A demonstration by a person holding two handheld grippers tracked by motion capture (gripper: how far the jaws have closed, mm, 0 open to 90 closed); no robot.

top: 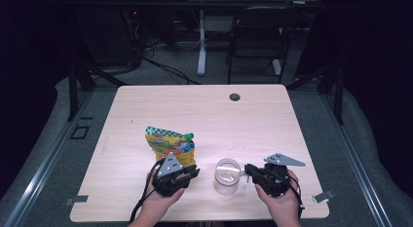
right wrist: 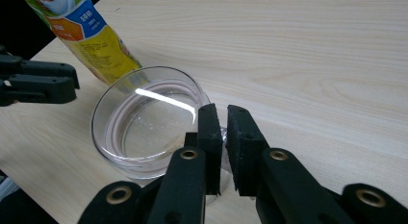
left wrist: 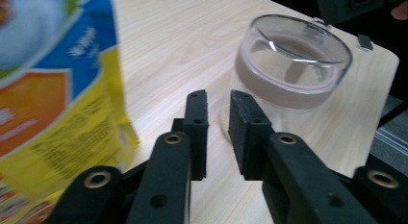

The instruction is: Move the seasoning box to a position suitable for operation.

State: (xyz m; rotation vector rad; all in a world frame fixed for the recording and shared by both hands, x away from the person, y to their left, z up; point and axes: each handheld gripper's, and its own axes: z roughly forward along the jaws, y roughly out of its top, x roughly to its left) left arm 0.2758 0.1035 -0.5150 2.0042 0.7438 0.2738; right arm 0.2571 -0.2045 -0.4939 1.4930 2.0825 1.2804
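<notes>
We are looking down on a pale wooden table (top: 204, 115) where a yellow and green printed pouch with a green cap (top: 169, 145) is lying left of centre. Just in front of it, our left gripper (top: 192, 172) is resting in our left hand (top: 158, 203). A clear round glass jar (top: 227, 176) is standing upright between the 2 grippers. Our right gripper (top: 247, 171) is pointing at the jar's side, held in our right hand (top: 282, 202).
</notes>
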